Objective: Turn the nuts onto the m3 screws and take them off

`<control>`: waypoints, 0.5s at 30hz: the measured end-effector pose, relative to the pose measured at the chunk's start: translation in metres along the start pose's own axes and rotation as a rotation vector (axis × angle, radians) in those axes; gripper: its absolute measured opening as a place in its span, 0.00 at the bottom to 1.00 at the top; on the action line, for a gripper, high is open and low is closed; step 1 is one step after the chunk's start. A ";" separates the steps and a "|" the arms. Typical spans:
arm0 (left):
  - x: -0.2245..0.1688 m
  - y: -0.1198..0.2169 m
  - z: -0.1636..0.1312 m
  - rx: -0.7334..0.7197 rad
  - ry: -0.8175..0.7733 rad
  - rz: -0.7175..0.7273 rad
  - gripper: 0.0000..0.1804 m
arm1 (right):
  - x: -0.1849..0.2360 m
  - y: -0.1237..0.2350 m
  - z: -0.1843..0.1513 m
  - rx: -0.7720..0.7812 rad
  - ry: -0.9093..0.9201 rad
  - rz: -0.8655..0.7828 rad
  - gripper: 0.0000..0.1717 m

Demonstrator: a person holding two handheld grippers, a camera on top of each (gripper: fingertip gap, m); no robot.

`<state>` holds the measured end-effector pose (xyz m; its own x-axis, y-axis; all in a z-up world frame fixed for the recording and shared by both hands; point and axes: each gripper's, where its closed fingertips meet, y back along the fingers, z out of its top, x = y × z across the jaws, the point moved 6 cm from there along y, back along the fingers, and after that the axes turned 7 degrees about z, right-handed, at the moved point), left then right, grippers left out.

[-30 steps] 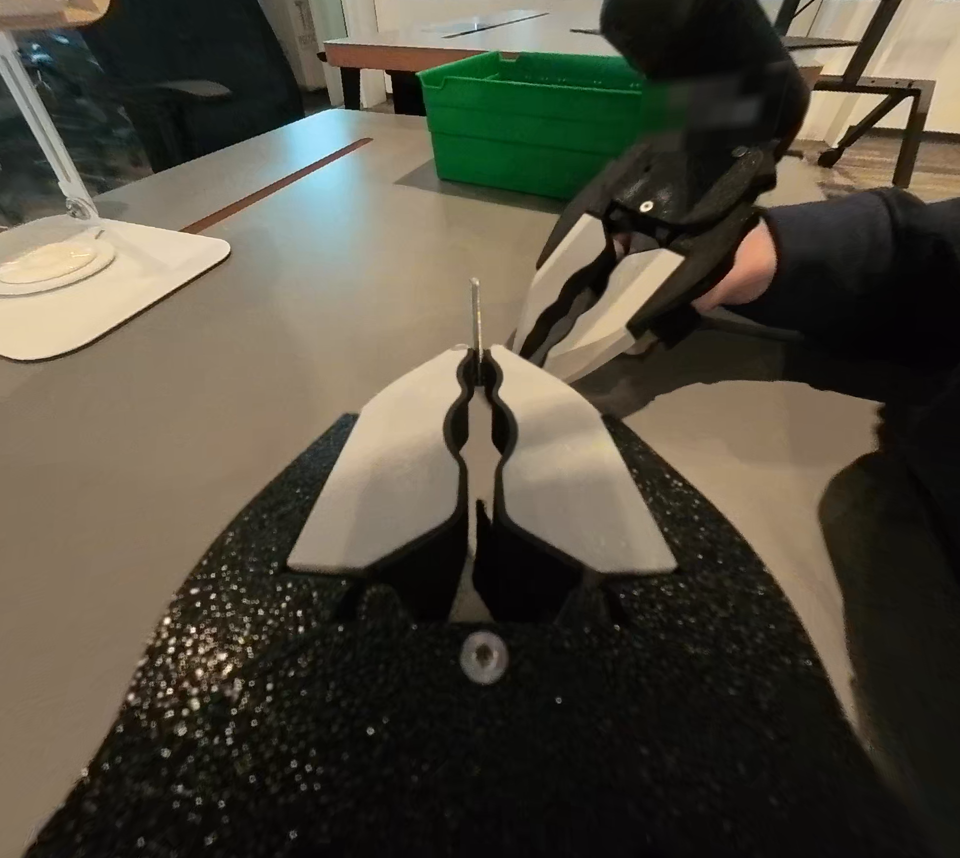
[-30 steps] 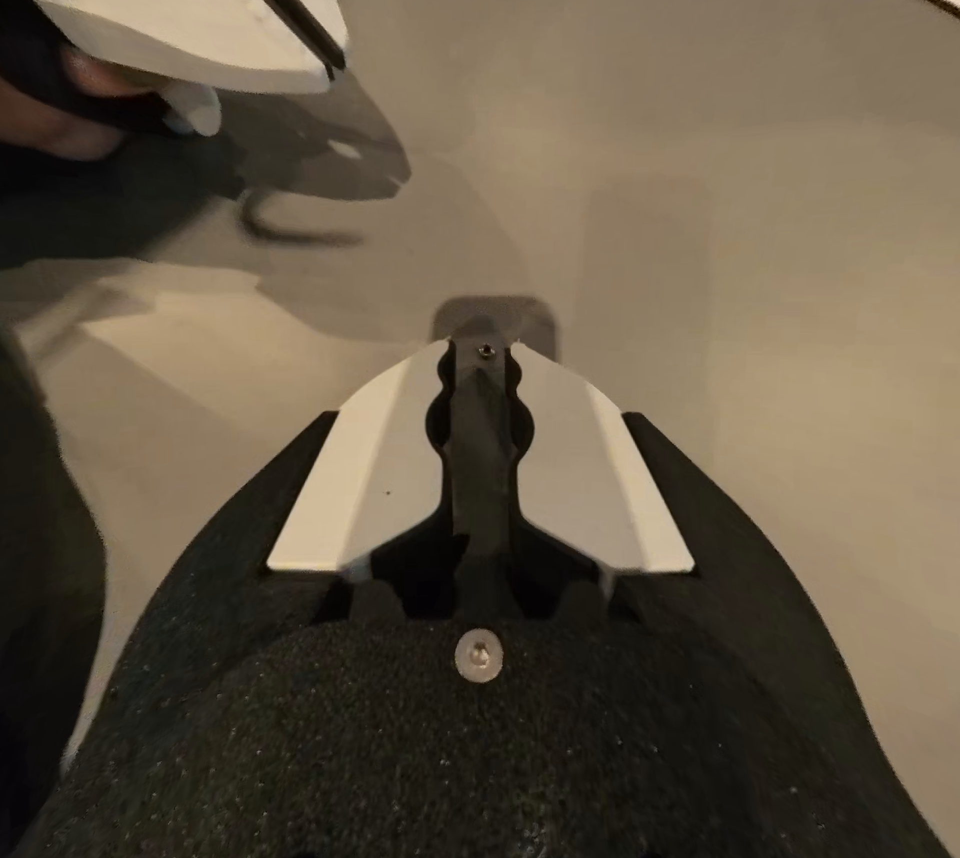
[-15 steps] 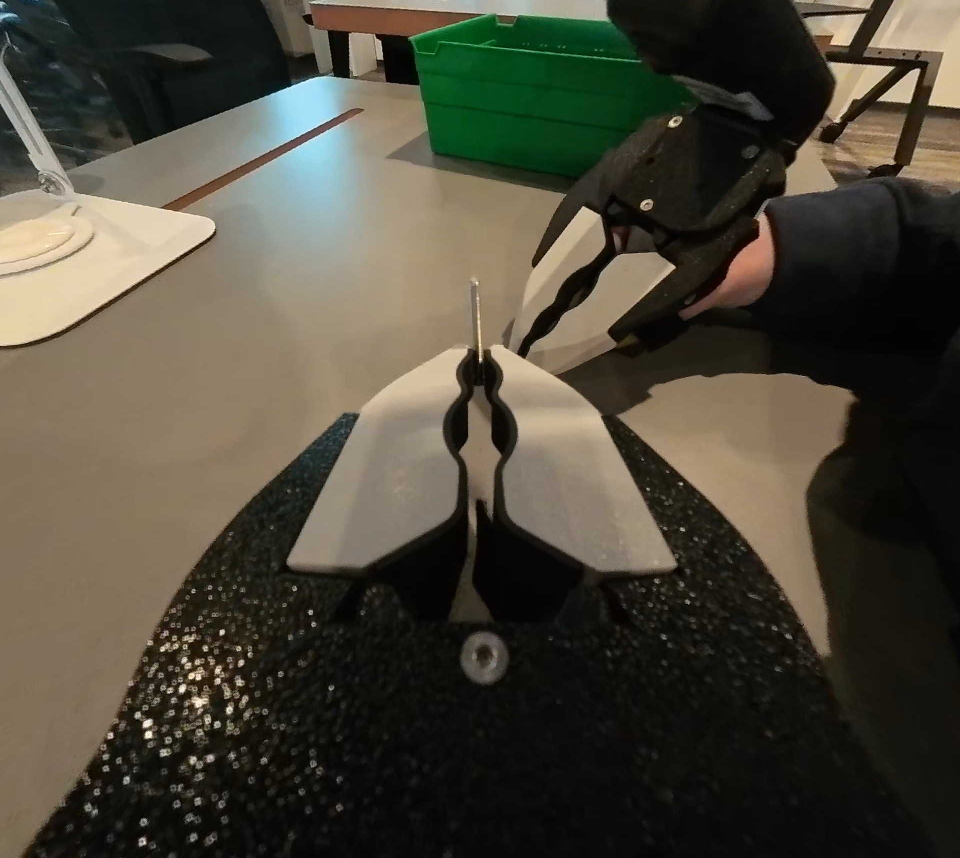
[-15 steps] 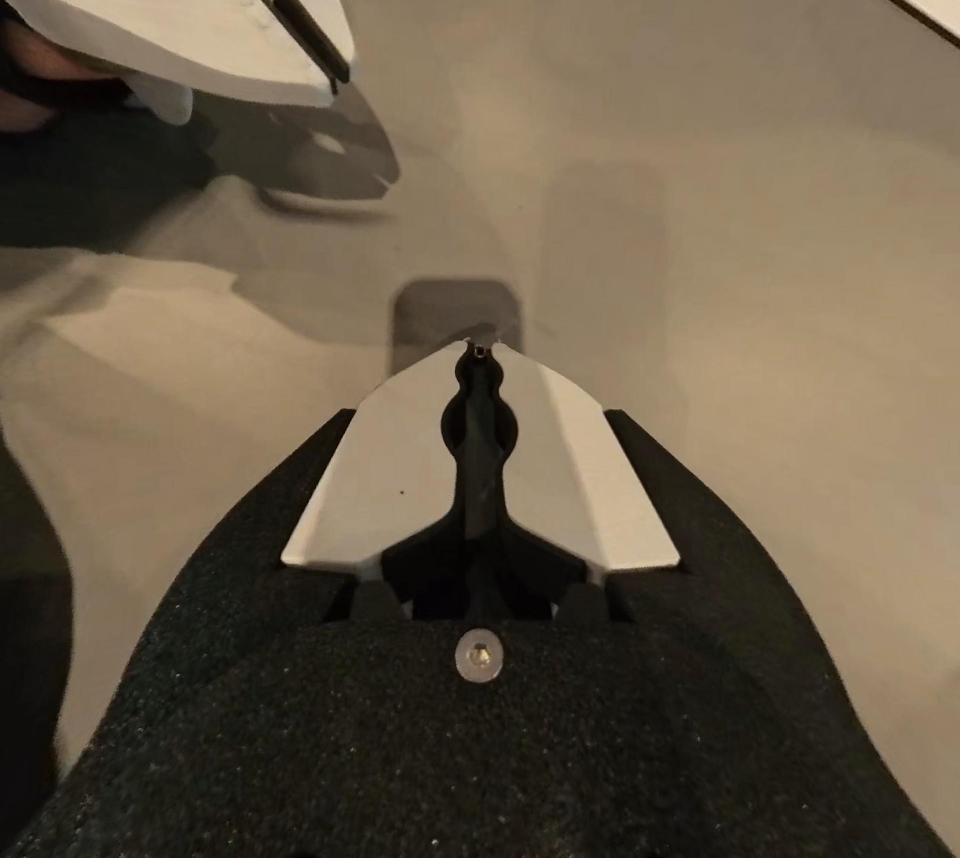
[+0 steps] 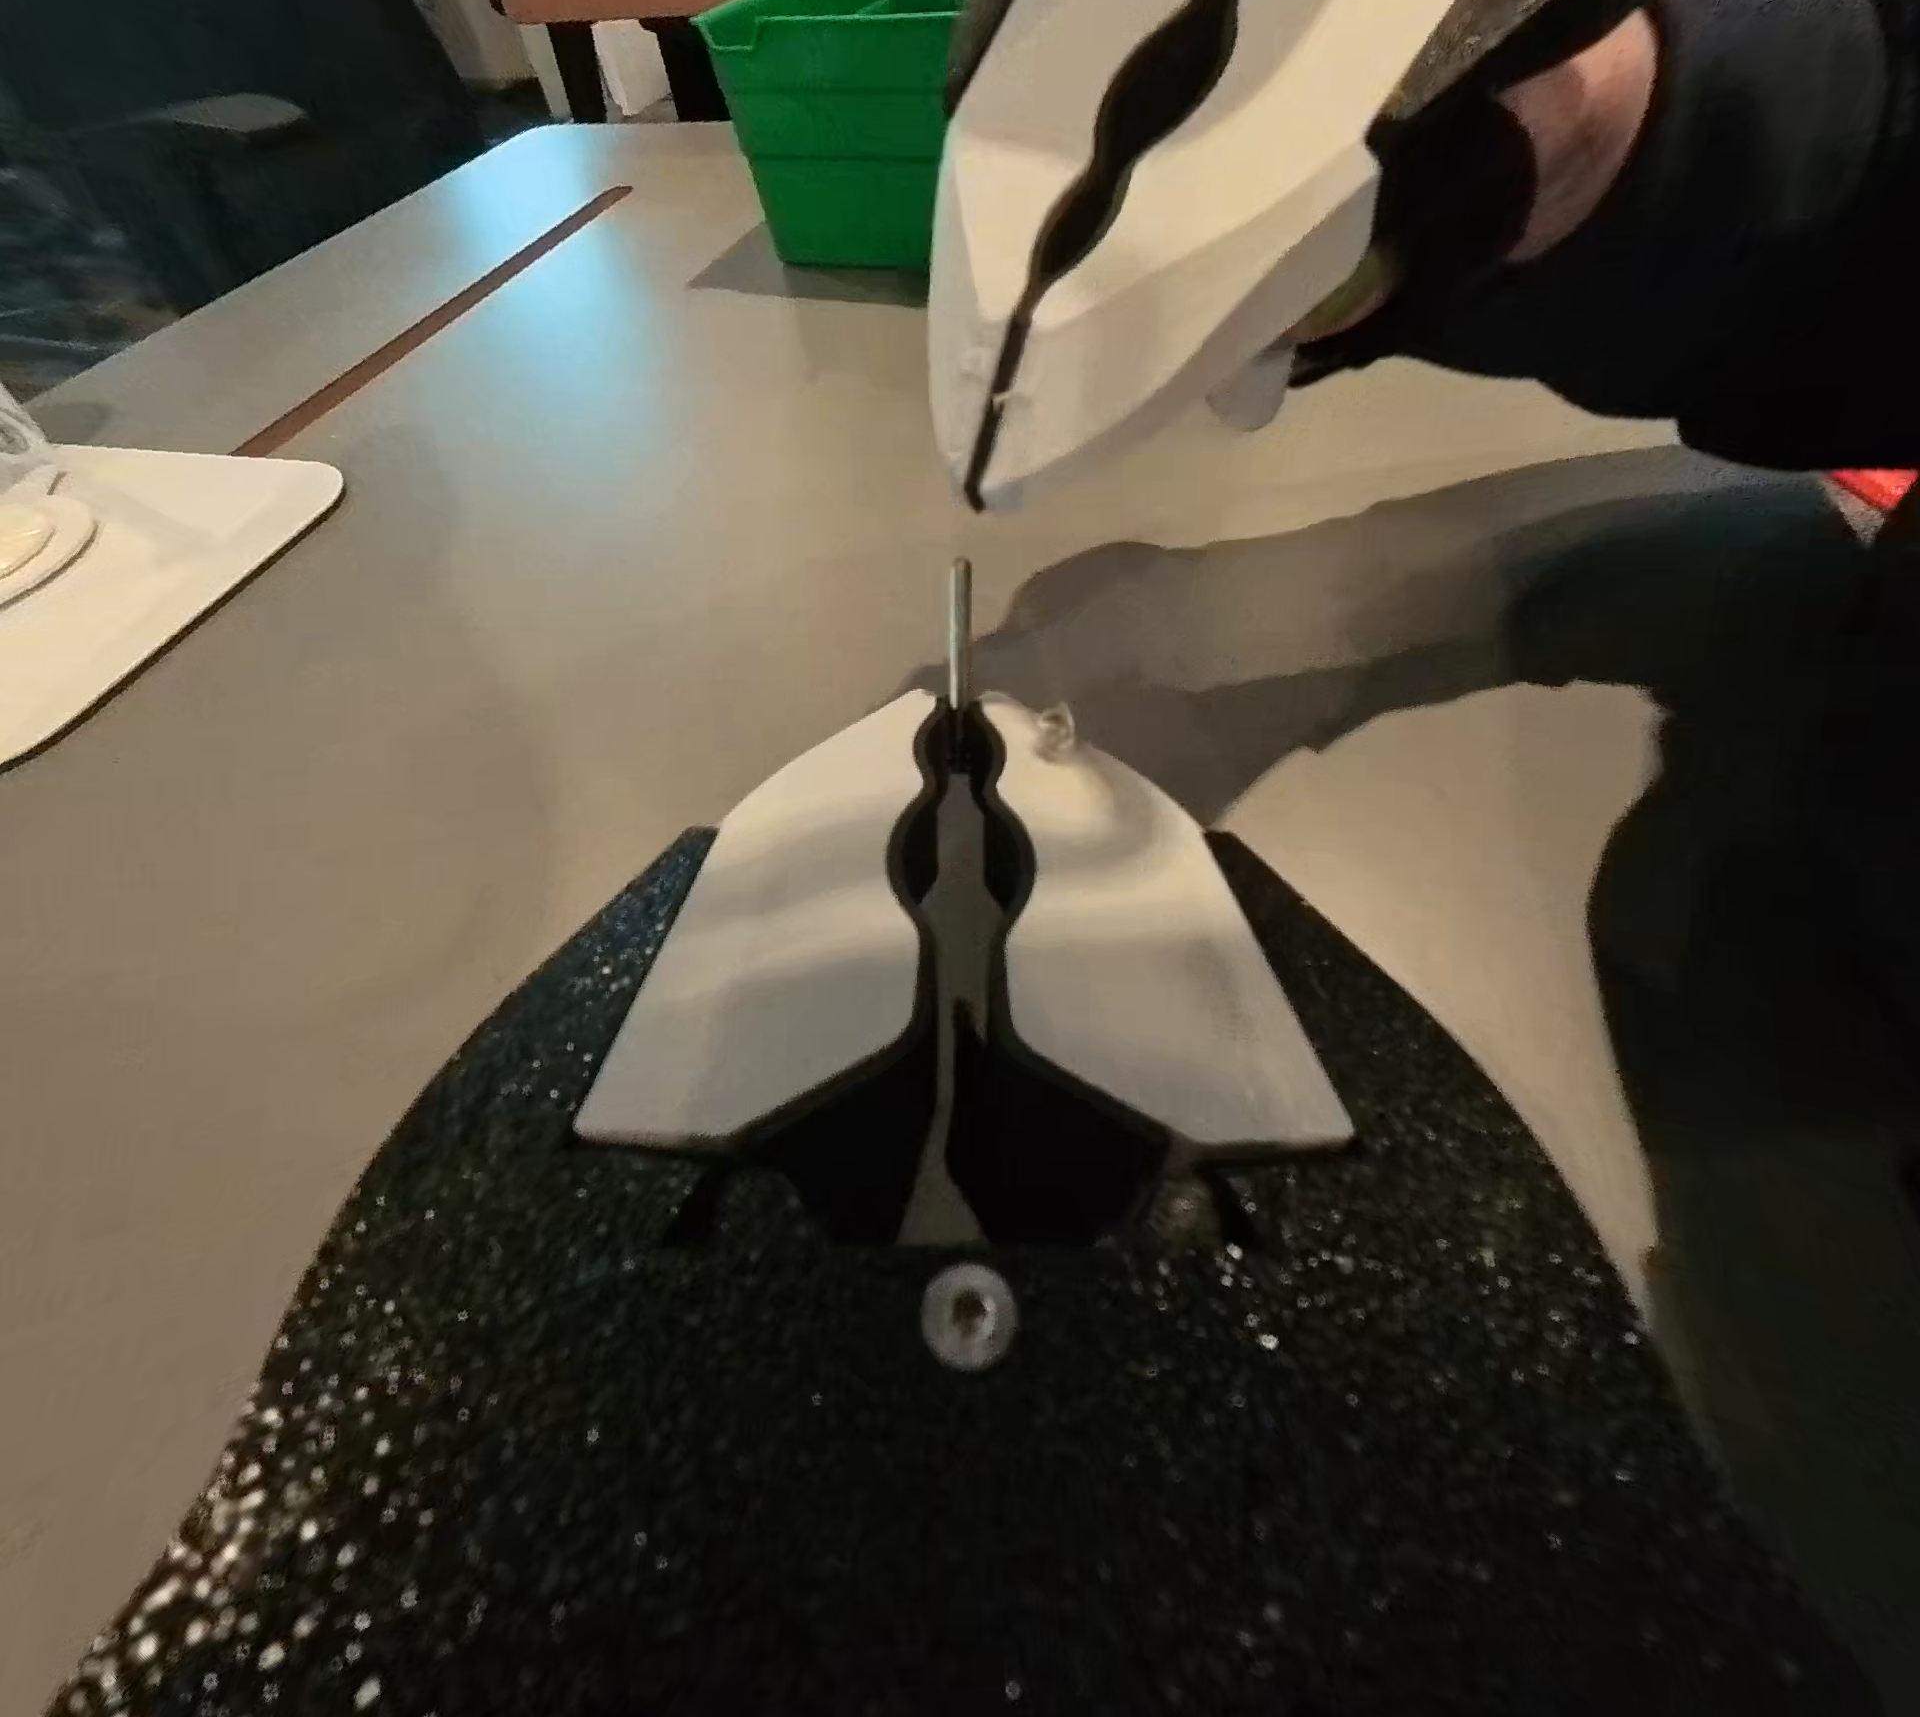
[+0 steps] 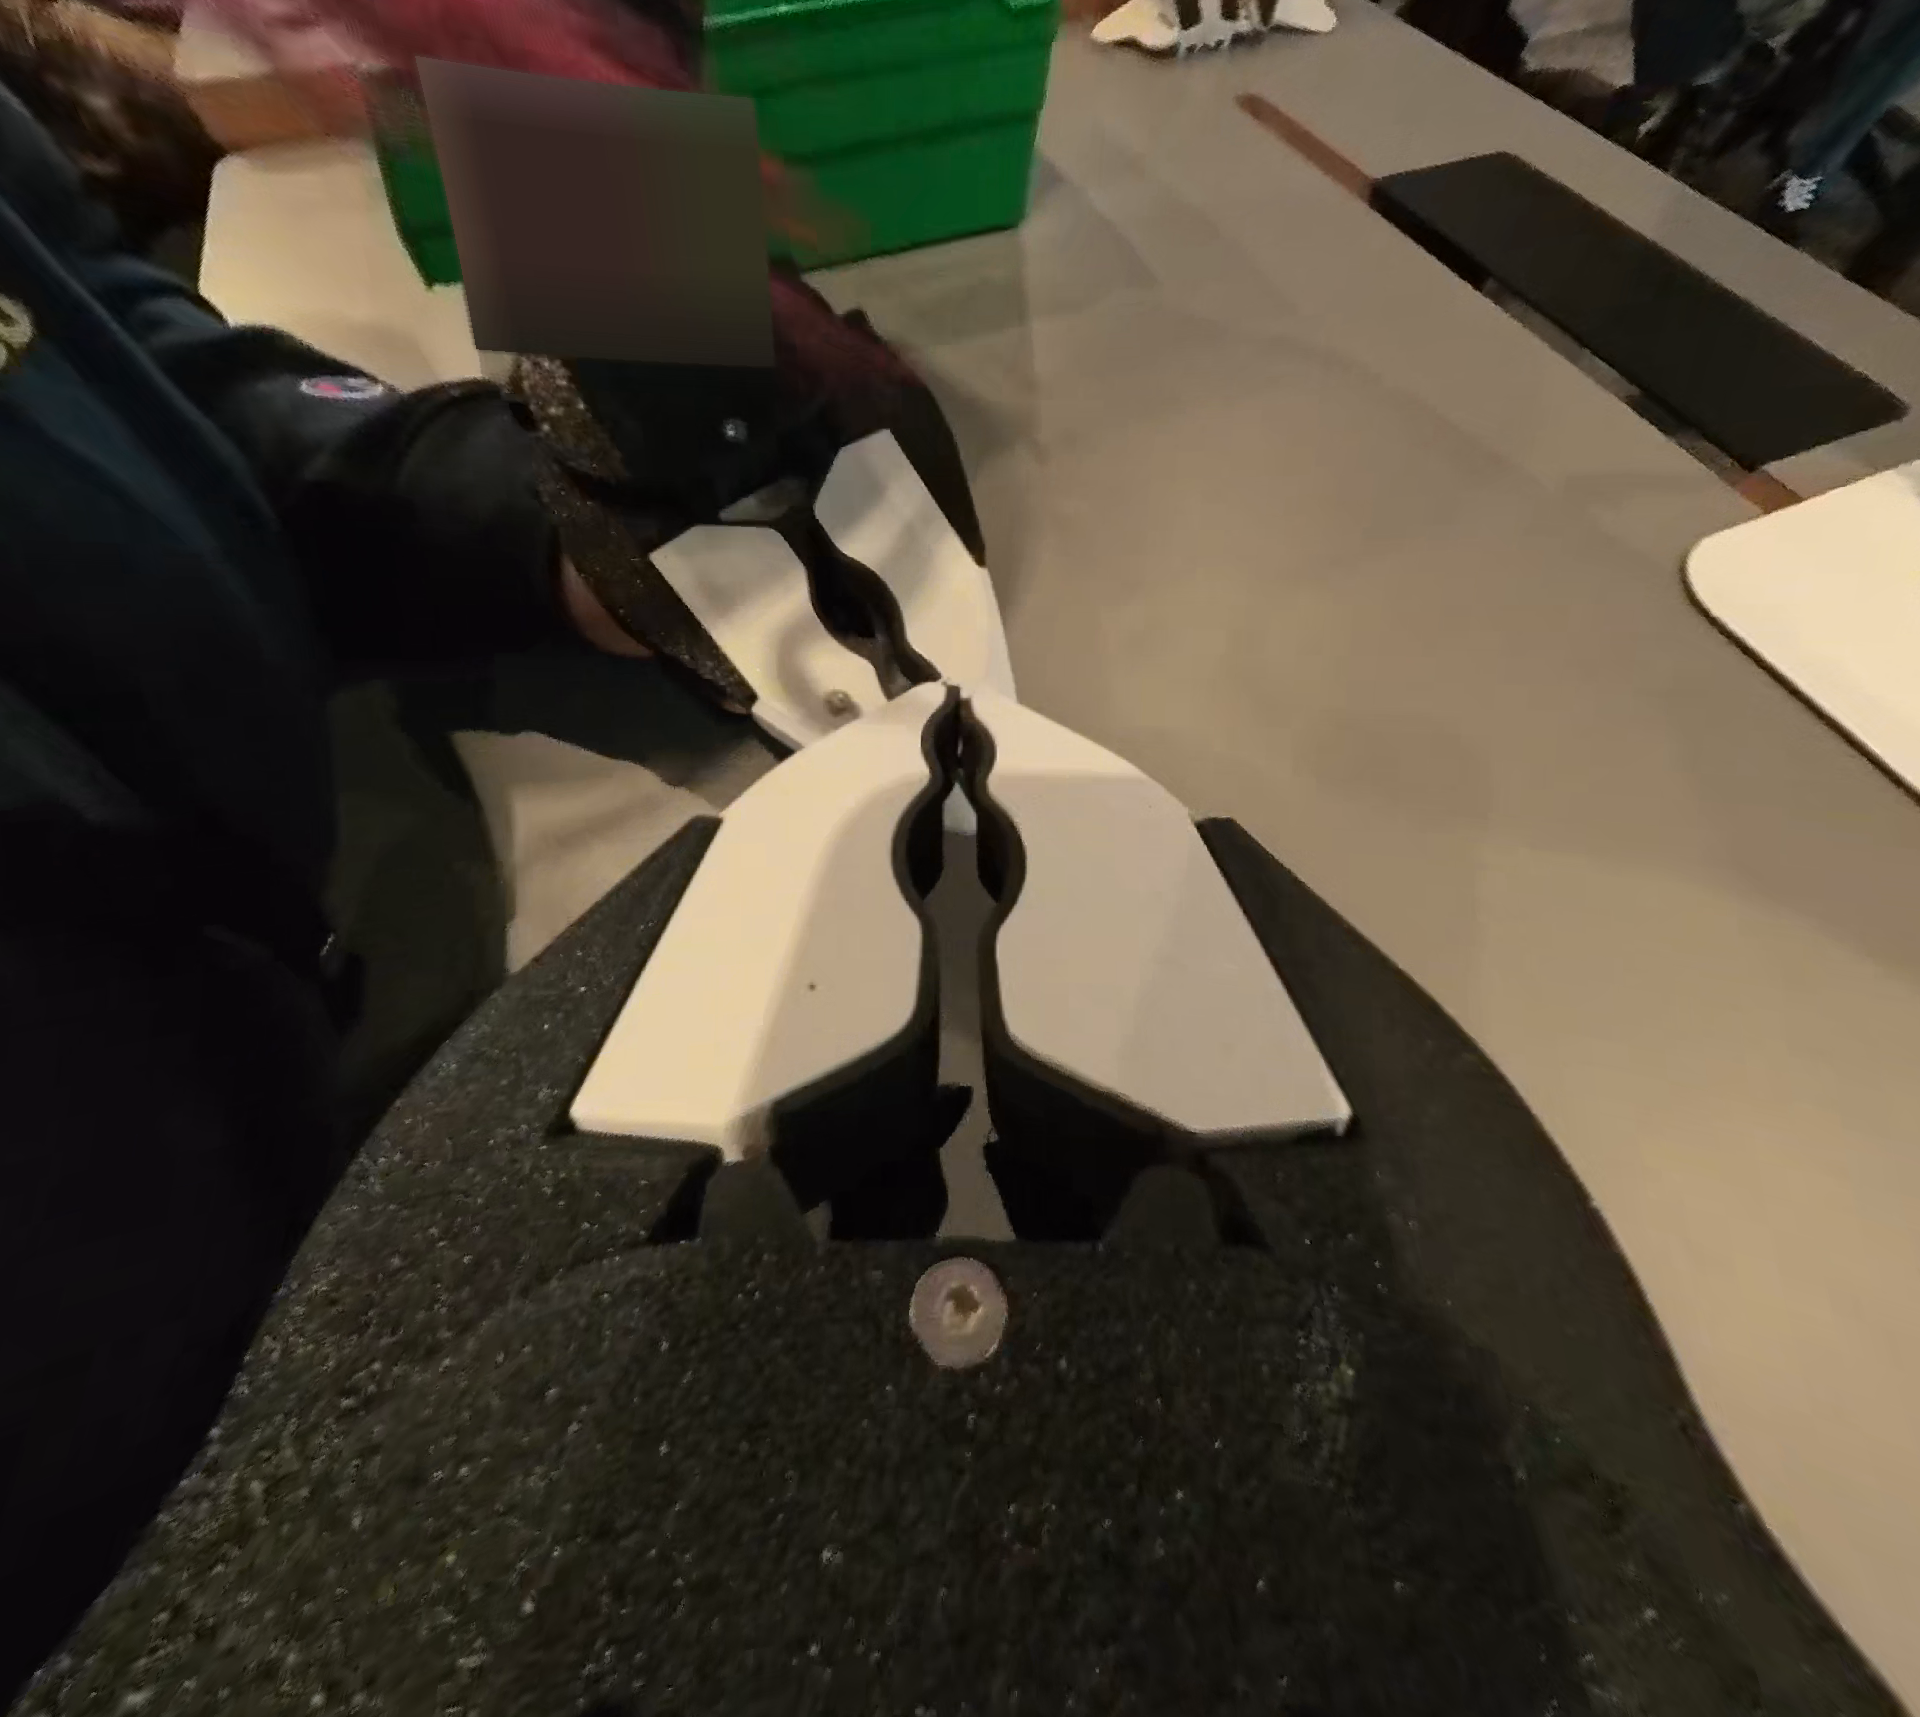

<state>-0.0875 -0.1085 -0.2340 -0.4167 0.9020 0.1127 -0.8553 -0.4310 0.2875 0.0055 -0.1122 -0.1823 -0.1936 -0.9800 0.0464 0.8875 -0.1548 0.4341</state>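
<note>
Grey worktop (image 5: pixel 540 587) runs wide and bare around the work, with a green bin (image 5: pixel 831 140) at the far edge, a white pad (image 5: pixel 156 566) off to the left and a black mat (image 6: pixel 1621 306) well out of the way.

Left tongs (image 5: pixel 958 711) are clamped on the lower end of the thin screw (image 5: pixel 958 628), so its shank stands clear above the fingertips; held that way, the free tip is offered upward for a nut to start on it. Right tongs (image 5: pixel 977 493) hang just above that tip, pointing down, fingertips pressed together; whether a nut sits pinched between them I cannot tell, as nothing that small shows. They are apart from the screw, nearly in line with it.

Room is generous on all sides: nothing lies near the screw on the worktop, and the bin and pad are well off. My judgement is that the tight part is alignment only, since the right tongs must come down straight onto a very slim tip.
</note>
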 end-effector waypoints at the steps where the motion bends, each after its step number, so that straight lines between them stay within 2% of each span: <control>1: 0.000 0.000 0.000 0.002 -0.004 -0.002 0.01 | 0.001 -0.001 0.001 0.006 0.010 0.001 0.00; 6: 0.004 0.001 -0.001 0.009 0.019 0.035 0.01 | -0.004 0.001 -0.005 0.013 -0.007 -0.035 0.00; 11: 0.018 0.006 -0.003 0.008 0.060 0.159 0.01 | -0.018 -0.005 -0.037 -0.019 -0.113 -0.142 0.00; 15: 0.029 0.014 -0.003 -0.022 0.098 0.220 0.01 | -0.018 -0.010 -0.047 -0.088 -0.163 -0.172 0.00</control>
<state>-0.1125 -0.0886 -0.2299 -0.6205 0.7804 0.0770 -0.7470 -0.6181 0.2449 0.0194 -0.0991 -0.2301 -0.4033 -0.9063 0.1262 0.8674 -0.3347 0.3682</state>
